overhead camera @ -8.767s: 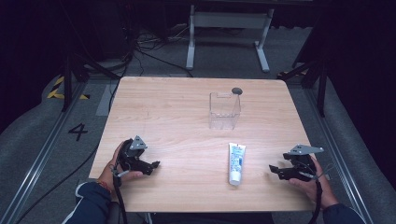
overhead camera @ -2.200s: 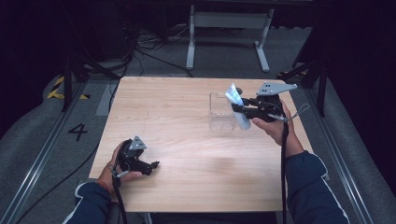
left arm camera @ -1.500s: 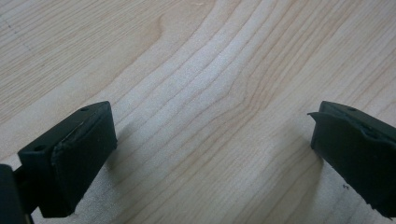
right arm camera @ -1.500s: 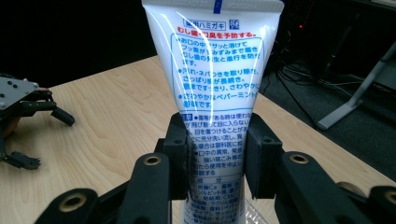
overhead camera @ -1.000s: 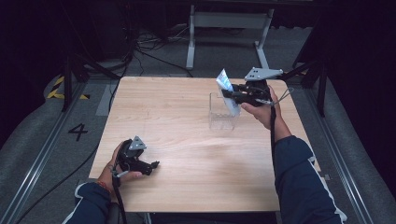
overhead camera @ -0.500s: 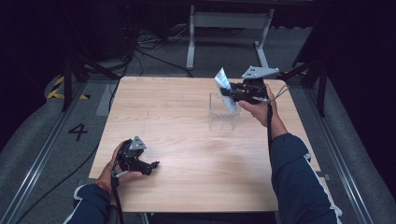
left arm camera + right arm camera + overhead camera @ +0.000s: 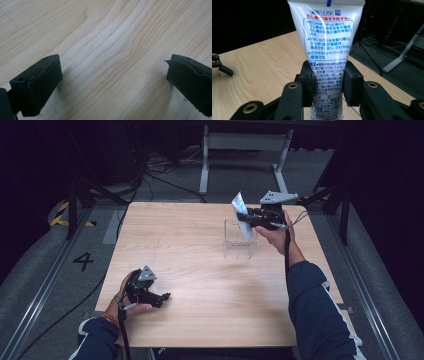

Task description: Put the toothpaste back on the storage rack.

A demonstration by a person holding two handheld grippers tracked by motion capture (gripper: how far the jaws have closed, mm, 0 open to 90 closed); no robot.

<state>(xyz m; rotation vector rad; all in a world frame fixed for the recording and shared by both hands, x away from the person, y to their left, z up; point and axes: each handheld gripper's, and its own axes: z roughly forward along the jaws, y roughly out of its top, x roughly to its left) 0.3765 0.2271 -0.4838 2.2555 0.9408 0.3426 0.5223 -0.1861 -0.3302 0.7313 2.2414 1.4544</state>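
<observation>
Pale wooden table (image 7: 200,270) carries a clear box (image 7: 239,239); above it the right gripper's (image 7: 250,218) jaws clamp a white tube (image 7: 327,37), while the left gripper (image 7: 162,297) rests with jaws wide apart, holding nothing.

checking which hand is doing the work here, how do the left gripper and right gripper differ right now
The right gripper is shut on the toothpaste tube; the left gripper is open with only bare table between its fingers. In the high view the right gripper is raised at the clear container on the far side, while the left gripper sits low by the near edge. Both are black and hand-held.
</observation>
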